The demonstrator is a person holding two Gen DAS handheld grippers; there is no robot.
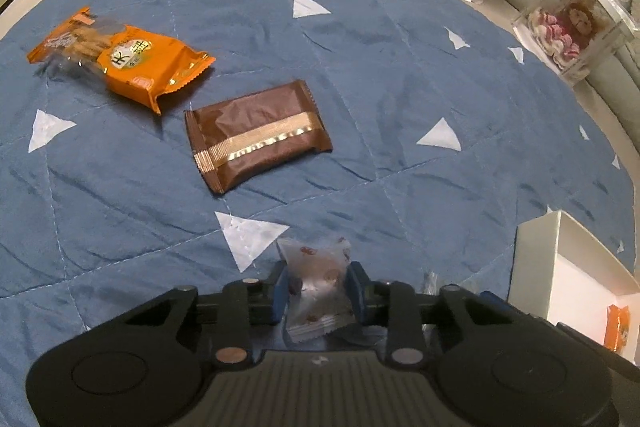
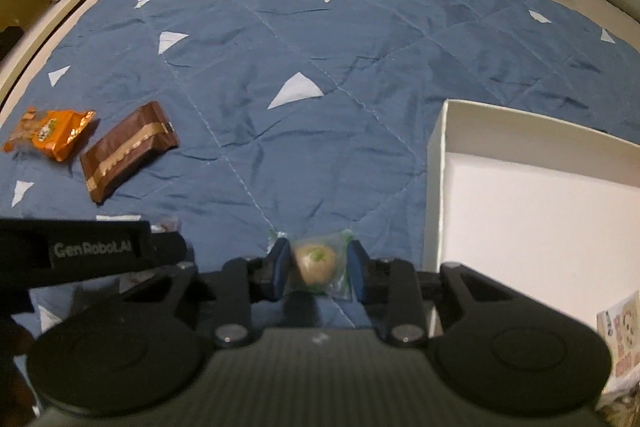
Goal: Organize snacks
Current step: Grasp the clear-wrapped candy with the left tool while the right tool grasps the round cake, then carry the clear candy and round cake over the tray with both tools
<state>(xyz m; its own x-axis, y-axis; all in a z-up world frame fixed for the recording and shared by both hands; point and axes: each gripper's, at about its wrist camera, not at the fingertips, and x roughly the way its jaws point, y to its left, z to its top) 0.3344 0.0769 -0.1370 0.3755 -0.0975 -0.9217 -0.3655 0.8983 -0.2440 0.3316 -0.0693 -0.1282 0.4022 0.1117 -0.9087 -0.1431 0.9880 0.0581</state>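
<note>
A: Your left gripper (image 1: 318, 291) has its blue pads pressed in on a small white sachet printed with brown rounds (image 1: 316, 287). The jaws are nearly together, and the packet stands between them with its long axis running near to far.

B: And your right gripper (image 2: 318, 269) brackets a round pale cookie in a clear wrapper with green print (image 2: 316, 263). The pads sit just beside the wrapper on both sides; I can't tell whether they truly pinch it or only frame it.

A: The open white cardboard box (image 2: 436, 163) is what matters. It lies to the right of both grippers, just beside your right one, so the right hand is nearer. Your left has farther to travel, rightward.

B: Two more wait on the blue quilted cloth with white triangles (image 1: 360, 67). The brown foil packet with a gold stripe (image 1: 258, 135) lies far-left of your left gripper, its long axis slanting from near-left to far-right.

A: The orange crinkled snack bag (image 1: 120, 57) lies farther left, just beside the brown one, long axis left to right. Both suit your left hand, I'd judge.
</note>
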